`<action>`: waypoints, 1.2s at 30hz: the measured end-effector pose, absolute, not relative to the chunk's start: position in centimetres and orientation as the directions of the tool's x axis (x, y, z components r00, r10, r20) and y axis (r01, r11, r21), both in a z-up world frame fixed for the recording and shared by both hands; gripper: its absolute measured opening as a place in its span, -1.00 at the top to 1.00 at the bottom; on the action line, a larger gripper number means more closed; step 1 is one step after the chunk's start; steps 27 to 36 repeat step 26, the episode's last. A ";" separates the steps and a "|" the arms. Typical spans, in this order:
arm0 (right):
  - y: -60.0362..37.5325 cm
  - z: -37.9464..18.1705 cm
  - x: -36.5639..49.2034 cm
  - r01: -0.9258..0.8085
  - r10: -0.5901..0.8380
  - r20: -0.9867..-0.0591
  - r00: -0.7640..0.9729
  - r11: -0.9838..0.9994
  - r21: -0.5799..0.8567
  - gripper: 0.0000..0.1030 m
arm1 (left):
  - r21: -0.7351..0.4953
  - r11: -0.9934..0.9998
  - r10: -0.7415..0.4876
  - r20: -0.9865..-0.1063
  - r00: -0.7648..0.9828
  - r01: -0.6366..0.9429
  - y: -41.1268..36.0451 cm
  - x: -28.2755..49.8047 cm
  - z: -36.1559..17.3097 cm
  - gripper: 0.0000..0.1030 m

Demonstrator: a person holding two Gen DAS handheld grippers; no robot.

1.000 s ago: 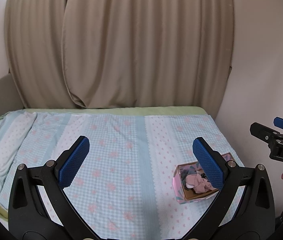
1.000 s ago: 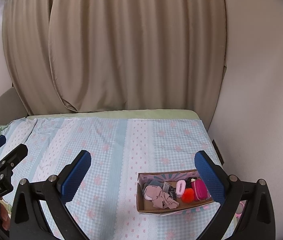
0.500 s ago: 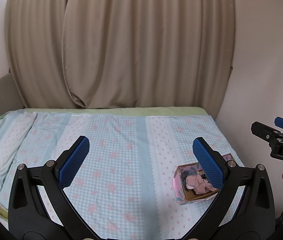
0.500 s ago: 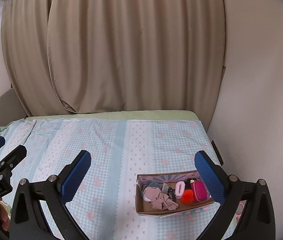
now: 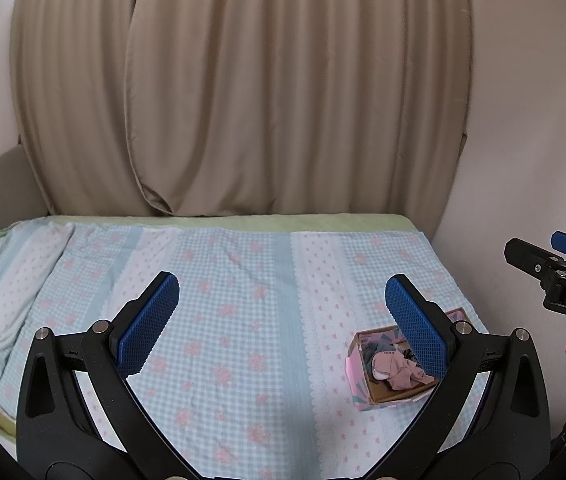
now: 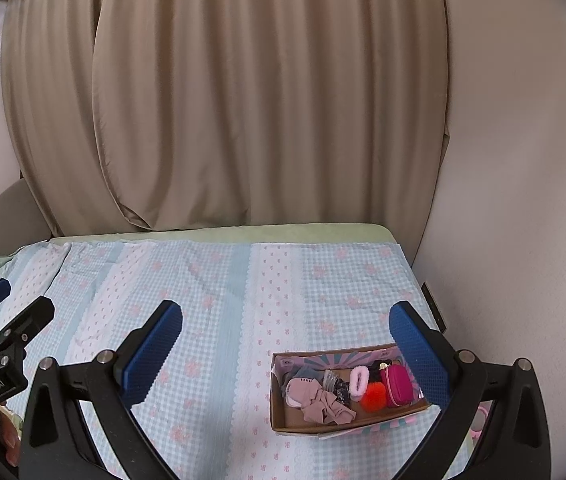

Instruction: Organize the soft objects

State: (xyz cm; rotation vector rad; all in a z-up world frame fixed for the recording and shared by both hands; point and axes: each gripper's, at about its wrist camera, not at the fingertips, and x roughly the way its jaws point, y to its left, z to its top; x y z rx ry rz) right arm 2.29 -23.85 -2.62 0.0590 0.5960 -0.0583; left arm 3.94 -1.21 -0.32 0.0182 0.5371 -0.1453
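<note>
Both tools, left tool (image 5: 283, 324) and right tool (image 6: 285, 350), gape empty above bed (image 6: 219, 320); soft items sit in cardboard box (image 6: 279, 412); risk: light box tipping if snagged.

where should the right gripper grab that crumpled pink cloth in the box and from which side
Grip the crumpled pink cloth at its raised bunched middle, coming straight down from above. It lies loose at the left end of the open-topped cardboard box, whose walls block a side approach. The right gripper is open; keep clear of the orange pompom on its right.
</note>
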 end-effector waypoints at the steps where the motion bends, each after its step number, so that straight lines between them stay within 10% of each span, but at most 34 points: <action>1: -23.9 -2.6 2.3 0.071 -0.037 -0.562 0.826 0.997 0.038 -1.00 | -0.020 0.990 -0.131 -0.511 0.849 0.140 -1.2 4.1 -0.3 -0.99; 36: -24.0 -4.4 4.1 0.062 -0.027 -0.612 0.791 0.997 0.036 -1.00 | 0.000 0.992 -0.110 -0.492 0.864 0.127 -1.7 4.0 -1.4 -0.99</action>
